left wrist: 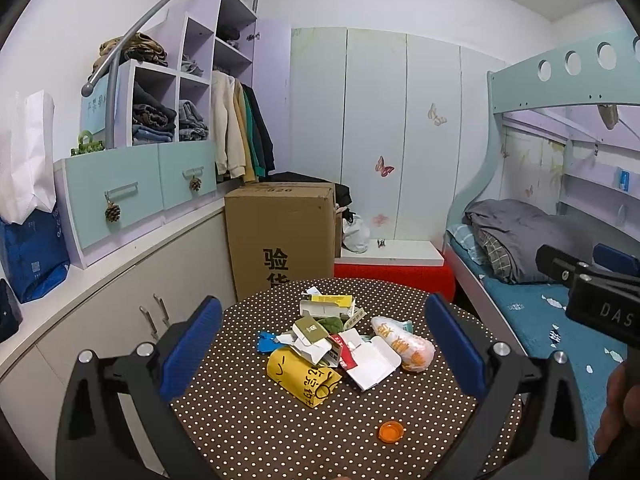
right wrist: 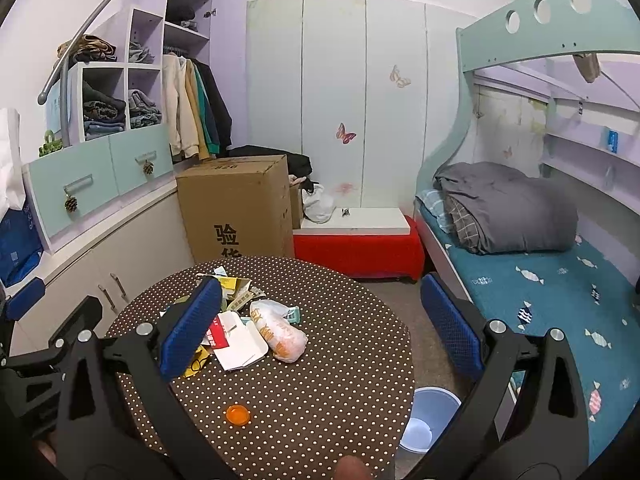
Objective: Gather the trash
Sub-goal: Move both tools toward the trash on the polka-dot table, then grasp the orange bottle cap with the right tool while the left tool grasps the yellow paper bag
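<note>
A pile of trash lies mid-table on the brown polka-dot round table (left wrist: pixel 280 432): a yellow printed bag (left wrist: pixel 300 376), a white open carton (left wrist: pixel 372 362), an orange-and-white plastic bag (left wrist: pixel 404 344), a yellow-white box (left wrist: pixel 328 306) and blue scraps (left wrist: pixel 266 340). An orange bottle cap (left wrist: pixel 391 430) lies apart, nearer to me. My left gripper (left wrist: pixel 320 356) is open and empty, held above the table before the pile. My right gripper (right wrist: pixel 320 332) is open and empty, to the right; the plastic bag (right wrist: pixel 282 332) and cap (right wrist: pixel 238 415) lie between its fingers. A blue bin (right wrist: pixel 428 420) stands on the floor right of the table.
A large cardboard box (left wrist: pixel 280 232) stands behind the table. A red bench with a white top (right wrist: pixel 360 248) is beyond it. A bunk bed with teal sheet (right wrist: pixel 540 300) is on the right. White cabinets (left wrist: pixel 120 312) run along the left.
</note>
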